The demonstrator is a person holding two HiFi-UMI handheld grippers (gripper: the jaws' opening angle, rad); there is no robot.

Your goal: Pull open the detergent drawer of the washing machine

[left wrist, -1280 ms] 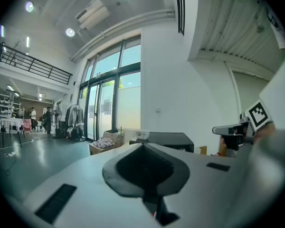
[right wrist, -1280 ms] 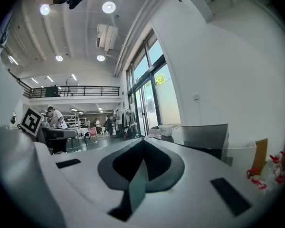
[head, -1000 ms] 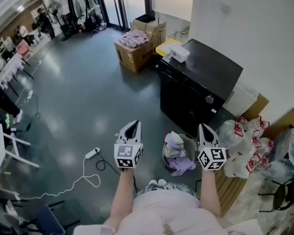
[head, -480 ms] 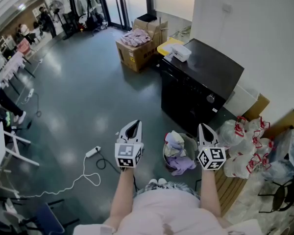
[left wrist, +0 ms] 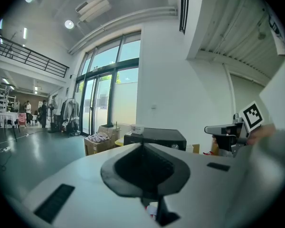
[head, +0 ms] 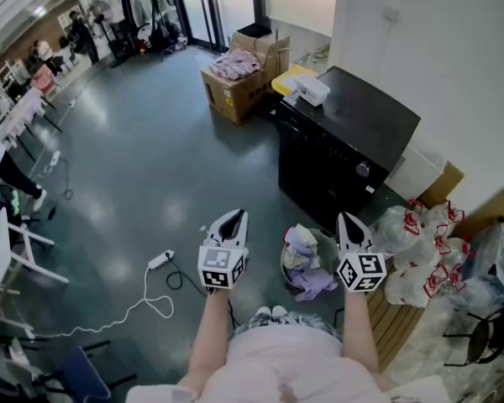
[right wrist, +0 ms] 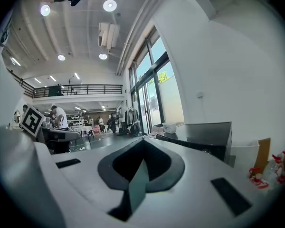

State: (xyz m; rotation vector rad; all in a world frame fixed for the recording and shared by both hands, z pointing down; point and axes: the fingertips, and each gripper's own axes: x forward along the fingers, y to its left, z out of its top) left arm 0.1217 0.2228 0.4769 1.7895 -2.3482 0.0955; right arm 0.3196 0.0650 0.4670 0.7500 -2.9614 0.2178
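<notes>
The black washing machine (head: 344, 145) stands against the white wall, its front facing me, with a round knob (head: 363, 170) on the control strip. I cannot make out the detergent drawer from here. My left gripper (head: 233, 218) and right gripper (head: 346, 220) are held side by side well short of the machine, both shut and empty. In the left gripper view the machine (left wrist: 156, 137) shows small beyond the closed jaw tips (left wrist: 142, 144). It lies ahead and to the right (right wrist: 206, 137) in the right gripper view, past the closed tips (right wrist: 143, 140).
A basket of clothes (head: 307, 260) sits on the floor between me and the machine. A white box (head: 309, 89) rests on the machine's top. Cardboard boxes (head: 235, 86) stand behind it, tied plastic bags (head: 420, 242) at right, a power strip with cable (head: 158, 261) at left.
</notes>
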